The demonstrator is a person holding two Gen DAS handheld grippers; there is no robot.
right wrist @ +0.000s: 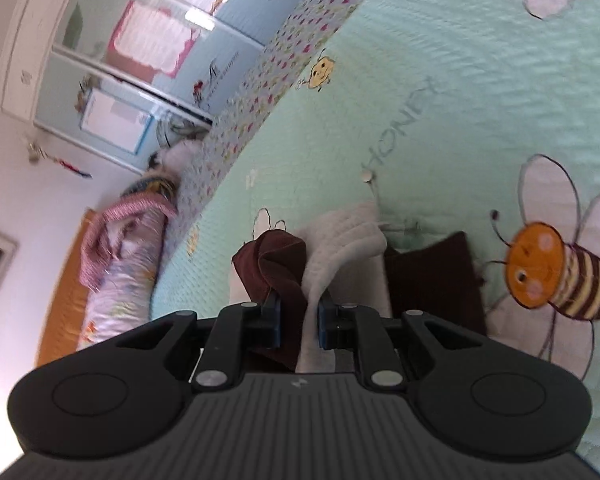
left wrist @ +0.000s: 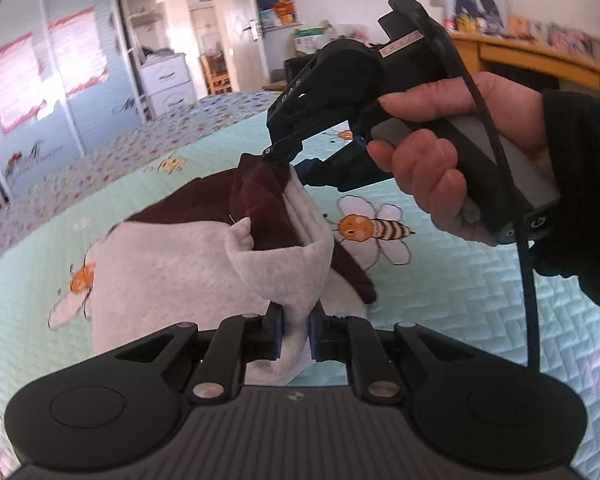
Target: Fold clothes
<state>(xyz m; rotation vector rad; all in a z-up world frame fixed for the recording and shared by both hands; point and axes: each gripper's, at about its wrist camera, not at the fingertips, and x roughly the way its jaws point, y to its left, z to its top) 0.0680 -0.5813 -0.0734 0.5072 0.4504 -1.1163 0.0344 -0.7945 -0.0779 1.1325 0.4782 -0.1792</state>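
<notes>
Nearest the left wrist camera, the left gripper [left wrist: 295, 334] has its blue pads pinched on a white fleecy edge of the garment [left wrist: 172, 264], a cream-and-maroon piece whose lower part lies on the bed's green bee-printed quilt [left wrist: 480, 300] while the gripped part is lifted clear. Just beyond, the fabric twists up in a roll — white outside, maroon inside — to the right gripper [left wrist: 288, 156], held by a hand [left wrist: 452, 152] in a dark sleeve, its jaws closed on the maroon-and-white edge. The right wrist view confirms that pinch: both layers sit between the pads of the right gripper [right wrist: 299, 326], and a maroon portion rests flat on the quilt toward the bed's nearer side. To fold well from here, I judge the two grips should move apart enough to take the twist out, keep level with each other, and lay the raised edge down squarely — slack between them would bunch the fleece. Farther off stand a wardrobe [left wrist: 60, 72] and a desk [left wrist: 540, 60].
</notes>
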